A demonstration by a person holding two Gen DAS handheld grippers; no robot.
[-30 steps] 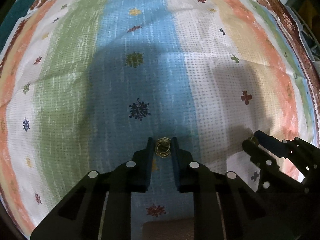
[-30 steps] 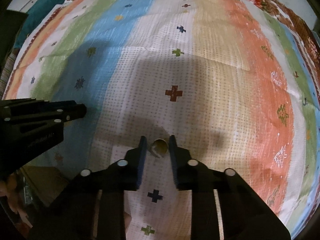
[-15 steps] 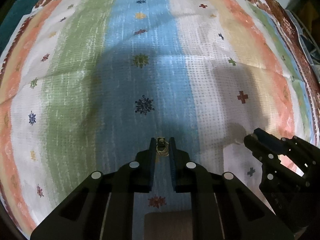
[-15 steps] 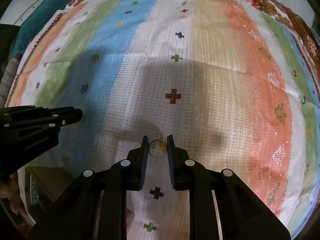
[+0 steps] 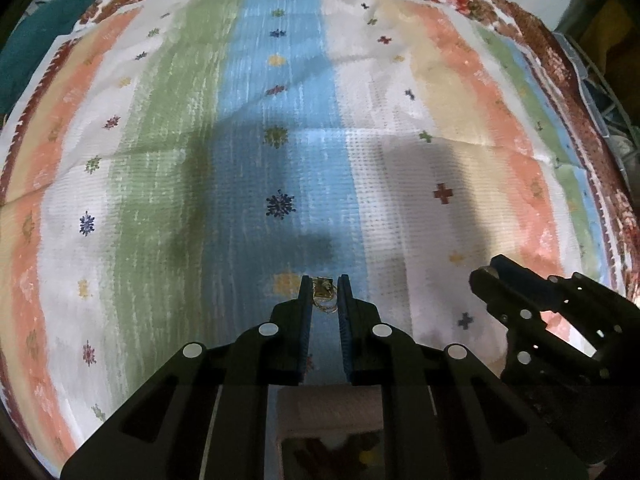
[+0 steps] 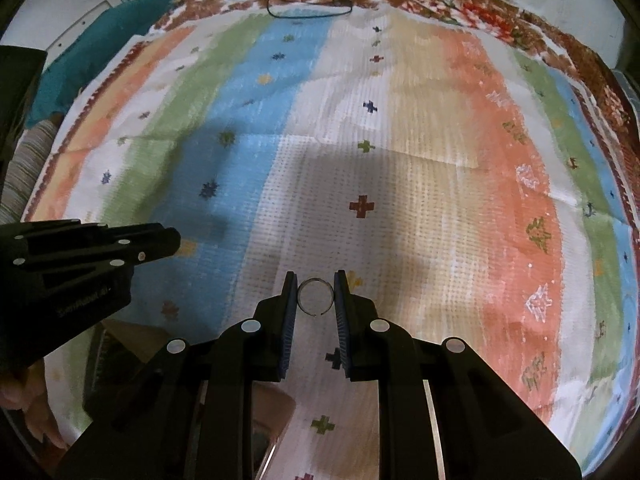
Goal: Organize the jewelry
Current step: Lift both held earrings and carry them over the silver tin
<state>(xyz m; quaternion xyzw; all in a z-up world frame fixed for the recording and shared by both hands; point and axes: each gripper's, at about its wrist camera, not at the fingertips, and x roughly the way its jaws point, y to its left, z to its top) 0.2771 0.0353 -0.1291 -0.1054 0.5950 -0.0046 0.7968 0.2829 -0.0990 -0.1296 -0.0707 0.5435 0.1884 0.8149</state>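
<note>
Ring: a plain silvery band (image 6: pixel 315 296) with a small gap at its lower edge. It sits upright between the tips of my right gripper (image 6: pixel 315 298), above the white strip of the striped cloth (image 6: pixel 400 160), on my side of the red cross motif (image 6: pixel 361 207).

Right gripper state: narrowed down to the ring's width, each pad touching one side of the band. I read it as a firm pinch.

Gold piece: a small gold ornament (image 5: pixel 323 294) with a square top and a fine loop or chain below it, too small to name surely. It is between the tips of my left gripper (image 5: pixel 324 294), over the blue strip, well to the left of the red cross motif.

Left gripper state: nearly closed, its pads against the gold piece on both sides. It looks held.

Box: a pale box edge (image 5: pixel 328 408) shows under the left gripper, nearer me than the red cross motif. What is inside is dark and unclear.

Far things: a dark cord loop (image 6: pixel 310 10) lies at the far cloth edge, well beyond the red cross motif. A teal fabric (image 6: pixel 120 28) lies off the far left corner.

Step in hand, as I judge it: carrying both pieces toward storage.

How I would do it well: keep steady pressure, since the thin ring could twist out. Move one hand at a time. Release only once the piece is low over its place.

Risk: the dangling gold loop may snag on a pad.
</note>
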